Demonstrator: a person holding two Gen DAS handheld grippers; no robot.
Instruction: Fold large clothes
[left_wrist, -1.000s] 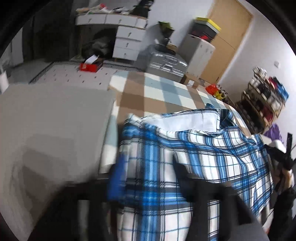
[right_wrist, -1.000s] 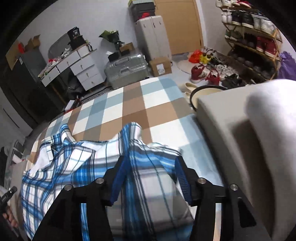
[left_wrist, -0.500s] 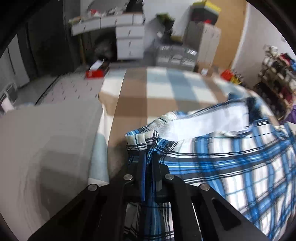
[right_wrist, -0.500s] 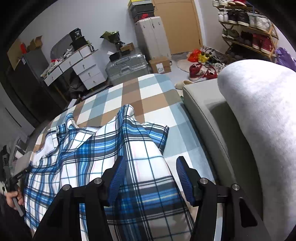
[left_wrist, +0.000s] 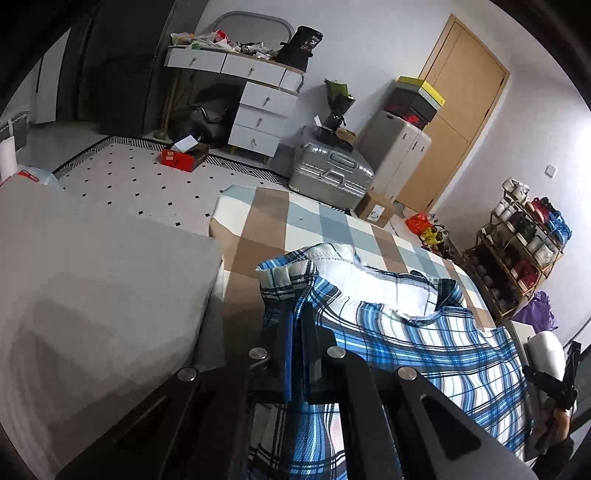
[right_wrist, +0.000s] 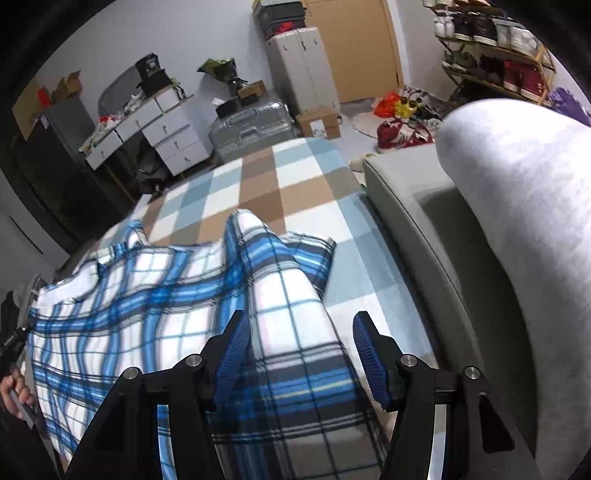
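Note:
A blue and white plaid shirt (left_wrist: 424, 354) lies spread on a brown, blue and white checked blanket (left_wrist: 314, 221). My left gripper (left_wrist: 297, 314) is shut on the shirt's left edge and holds that corner raised, so the white lining (left_wrist: 369, 277) shows behind it. In the right wrist view the shirt (right_wrist: 147, 302) reaches left, and a sleeve (right_wrist: 291, 306) runs toward me between the fingers of my right gripper (right_wrist: 301, 343). That gripper is open just above the sleeve, its blue pads (right_wrist: 367, 354) clear of the cloth.
A grey sofa cushion (left_wrist: 92, 295) borders the blanket on the left, and a grey sofa arm (right_wrist: 517, 221) on the right. Beyond the blanket stand a silver suitcase (left_wrist: 332, 173), white drawers (left_wrist: 258, 114) and a shoe rack (left_wrist: 517, 251). A hand (right_wrist: 14, 391) shows at the left edge.
My left gripper has shut on the shirt's edge and lifted the corner, baring the white lining. The right gripper stays open over the sleeve, barely shifted.

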